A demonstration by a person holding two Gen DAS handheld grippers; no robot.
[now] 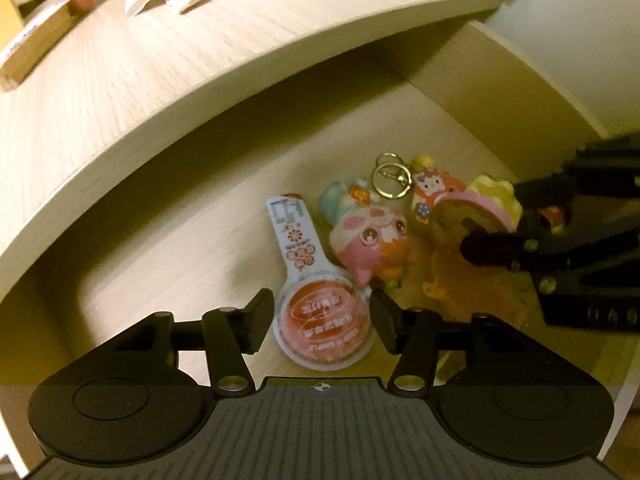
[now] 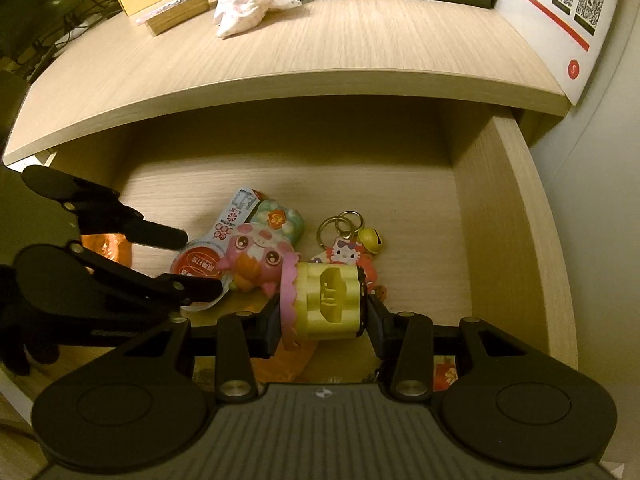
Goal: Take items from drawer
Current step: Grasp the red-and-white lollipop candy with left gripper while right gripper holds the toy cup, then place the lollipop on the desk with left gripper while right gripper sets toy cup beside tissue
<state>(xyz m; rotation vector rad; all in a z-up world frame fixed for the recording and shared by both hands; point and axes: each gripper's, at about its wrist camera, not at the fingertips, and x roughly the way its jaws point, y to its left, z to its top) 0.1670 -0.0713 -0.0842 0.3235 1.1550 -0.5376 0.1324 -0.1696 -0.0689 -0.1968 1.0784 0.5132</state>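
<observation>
1. Right wrist view: right gripper (image 2: 324, 326) is squeezing a yellow toy (image 2: 328, 306) at frame centre, above the drawer (image 2: 516, 216).
2. Left gripper (image 1: 320, 316) is straddling, jaws apart, a jelly cup (image 1: 322, 320) lying lower centre.

Dim, warm yellow lighting in both fisheye views: the drawer (image 2: 508, 216) interior lies shaded under the overhanging surface (image 2: 320, 48), straight edges bow strongly toward the margins, and left-view detail is slightly motion-blurred.

My left claw (image 1: 322, 318) hangs spread wide inside the open drawer (image 1: 168, 248), its fingers either side of the round red-lidded packet (image 1: 322, 320). Just beyond lie a pink toy (image 1: 370, 242) and a key ring (image 1: 392, 178). At right my other claw (image 1: 492, 246) grips a yellow-and-pink toy (image 1: 480, 204).
</observation>
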